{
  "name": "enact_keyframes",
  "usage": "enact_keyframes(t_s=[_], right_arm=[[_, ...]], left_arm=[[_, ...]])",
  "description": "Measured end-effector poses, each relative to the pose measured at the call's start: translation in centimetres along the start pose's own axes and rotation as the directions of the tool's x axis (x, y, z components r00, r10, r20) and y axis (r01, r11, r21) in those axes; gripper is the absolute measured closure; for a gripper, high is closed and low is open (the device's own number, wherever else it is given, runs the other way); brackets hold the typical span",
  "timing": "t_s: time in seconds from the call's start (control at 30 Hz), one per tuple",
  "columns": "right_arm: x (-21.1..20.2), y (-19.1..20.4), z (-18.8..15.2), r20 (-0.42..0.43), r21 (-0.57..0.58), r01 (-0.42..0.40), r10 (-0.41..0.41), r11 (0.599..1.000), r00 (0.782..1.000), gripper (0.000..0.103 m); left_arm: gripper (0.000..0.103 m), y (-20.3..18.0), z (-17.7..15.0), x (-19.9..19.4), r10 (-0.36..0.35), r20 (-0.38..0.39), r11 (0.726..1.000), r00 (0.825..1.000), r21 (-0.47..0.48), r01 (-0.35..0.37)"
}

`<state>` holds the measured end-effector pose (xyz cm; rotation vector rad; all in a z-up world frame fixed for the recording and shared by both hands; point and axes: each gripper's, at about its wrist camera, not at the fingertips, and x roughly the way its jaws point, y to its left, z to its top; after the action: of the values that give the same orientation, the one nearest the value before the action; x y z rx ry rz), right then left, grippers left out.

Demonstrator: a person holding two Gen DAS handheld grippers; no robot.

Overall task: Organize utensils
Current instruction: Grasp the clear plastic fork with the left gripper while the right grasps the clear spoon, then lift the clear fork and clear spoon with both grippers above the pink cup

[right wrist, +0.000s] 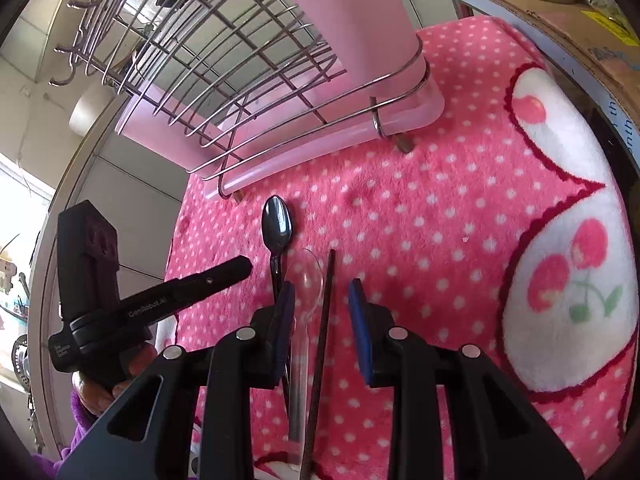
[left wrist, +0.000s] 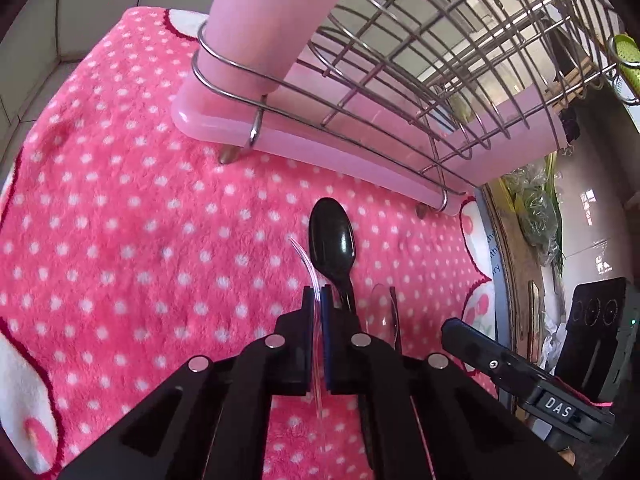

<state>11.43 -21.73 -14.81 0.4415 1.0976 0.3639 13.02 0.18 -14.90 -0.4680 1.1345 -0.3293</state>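
A black spoon lies on the pink dotted cloth, bowl toward the wire rack. My left gripper is shut on a thin clear plastic utensil, just left of the black spoon's handle. In the right wrist view the black spoon, a clear spoon and a dark chopstick lie side by side. My right gripper is open, with the clear spoon and the chopstick between its fingers. The left gripper's finger shows at the left.
The wire rack stands on a pink tray with pink boards in it, at the cloth's far side. A cardboard box sits at the right. The cloth has a white cherry patch.
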Motion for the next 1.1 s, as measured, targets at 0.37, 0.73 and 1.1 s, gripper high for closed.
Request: enact_keyframes(t_s=[0.37,0.73,1.1], right_arm=[[2.7,2.0,1.7,-0.011,-0.033,-0.017,0.016,0.999,1.0,0.075],[6.9,2.5,2.6,-0.065,-0.127,0.021,-0.03,0.992,0.997,0.075],[6.0,0.0,1.2,-0.09,-0.07,-0.071,0.064,0.995,0.994,0.096]], left_arm=[[0.1,1.3,0.0,-4.5,0.001,0.104,1.0,0.995,0.01,-0.002],[0.1,2.0,-0.5,-6.1,-0.027,0.113,1.0,0.993,0.015,0.026],[0.1,1.8,-0.1,-6.4,-0.017,0.13,1.0,0.991,0.0,0.017]])
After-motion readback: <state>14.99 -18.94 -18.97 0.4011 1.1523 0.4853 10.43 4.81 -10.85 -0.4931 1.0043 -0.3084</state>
